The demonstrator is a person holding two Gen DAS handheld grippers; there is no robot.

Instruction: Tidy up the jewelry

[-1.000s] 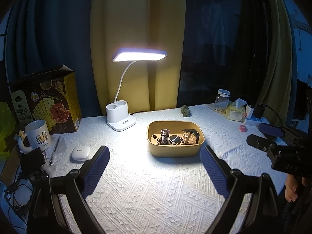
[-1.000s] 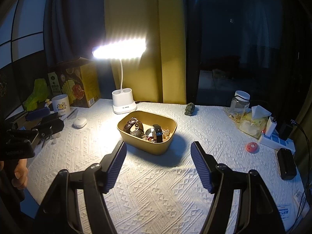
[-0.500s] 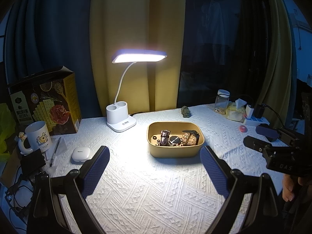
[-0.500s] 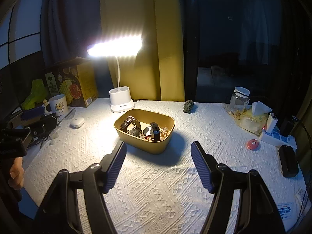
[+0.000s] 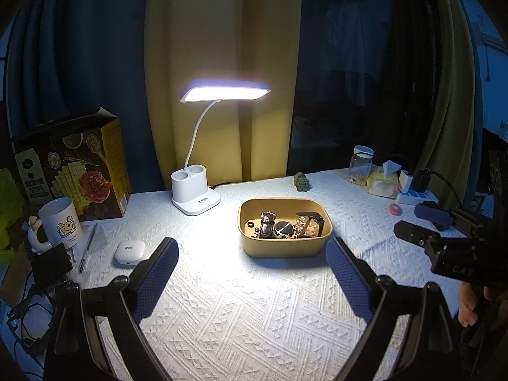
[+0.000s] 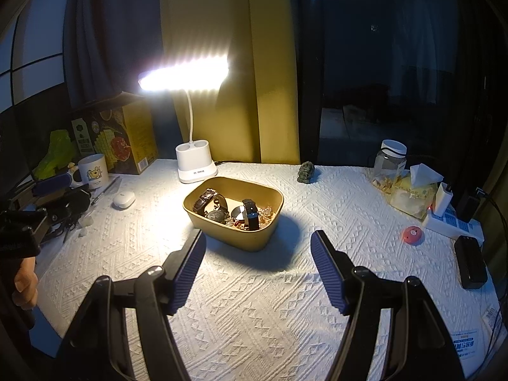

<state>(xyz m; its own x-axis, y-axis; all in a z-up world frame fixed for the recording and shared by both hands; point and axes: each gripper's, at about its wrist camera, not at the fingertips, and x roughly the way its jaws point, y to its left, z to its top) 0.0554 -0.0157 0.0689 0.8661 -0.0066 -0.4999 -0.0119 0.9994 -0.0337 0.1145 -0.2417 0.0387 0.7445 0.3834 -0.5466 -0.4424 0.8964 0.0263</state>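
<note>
Left gripper [image 5: 250,273] hovers above the worktop [image 5: 241,317] with its jaws spread wide and nothing between them; the blue-padded fingers [image 5: 155,276] frame the near side of the tray from a short way back. Right gripper [image 6: 257,268] stands likewise wide apart and empty, aimed at the same tray from the other side.

Items on the worktop, left to right, left wrist view:
- Cracker box [image 5: 73,165], upright at the far left edge.
- White mug [image 5: 60,225] with cartoon print, in front of the box.
- Pen [image 5: 88,244], lying beside the mug.
- White earbud case [image 5: 129,254], near the left finger.
- Desk lamp [image 5: 195,197], lit, its white base just left of the tray and behind it.
- Yellow tray [image 5: 285,247], near the centre of the white textured cloth. It holds the jewelry [image 5: 285,227]: a brown-strapped watch [image 6: 206,197], a black-strapped watch [image 6: 250,212], and a tangle of smaller gold-toned pieces that cannot be told apart.
- Small dark figurine [image 5: 301,181], behind the tray, apart from it.
- Glass jar [image 5: 360,165] and tissue pack [image 5: 384,181], at the far right rear.
- Small pink round object [image 5: 395,209], lying alone right of the tray.
- Power strip [image 5: 416,195], at the right edge.

All jewelry lies inside the tray.
</note>
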